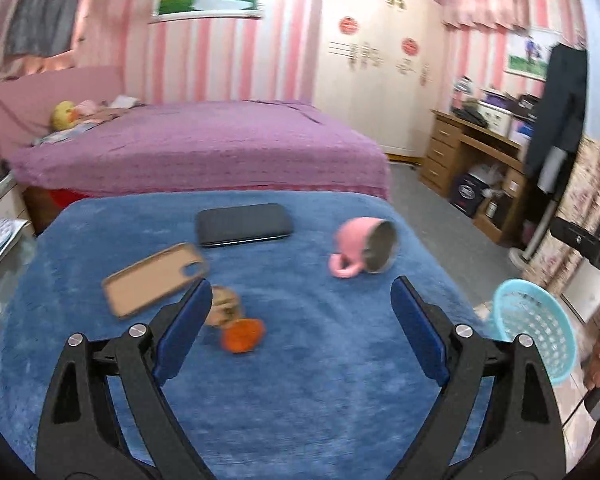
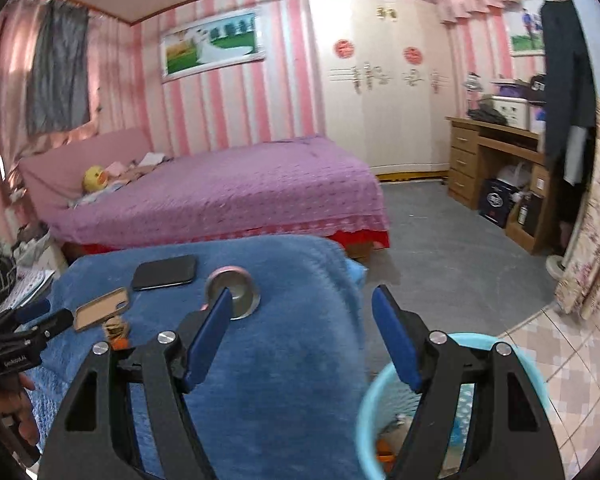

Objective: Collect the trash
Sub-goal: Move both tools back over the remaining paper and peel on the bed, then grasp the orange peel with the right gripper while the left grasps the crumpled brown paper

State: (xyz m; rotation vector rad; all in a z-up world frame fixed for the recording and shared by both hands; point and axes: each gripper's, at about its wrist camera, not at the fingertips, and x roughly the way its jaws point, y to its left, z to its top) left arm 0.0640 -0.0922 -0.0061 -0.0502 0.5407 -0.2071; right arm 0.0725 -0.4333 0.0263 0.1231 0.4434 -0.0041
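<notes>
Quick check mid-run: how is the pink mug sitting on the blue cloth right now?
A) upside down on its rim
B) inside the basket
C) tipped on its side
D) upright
C: the pink mug lies on its side on the blue cloth, its open metal-lined mouth facing sideways toward the camera.

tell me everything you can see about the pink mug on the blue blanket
The pink mug lies tipped on its side on the blue blanket, toward the far right of the surface. Its outside is matte pink with a looped handle resting against the blanket; the inside looks like grey metal with a thin bright rim. It appears empty. In the right wrist view the mouth faces the camera. Nothing else touches it; the black phone lies apart, to its left.
</notes>
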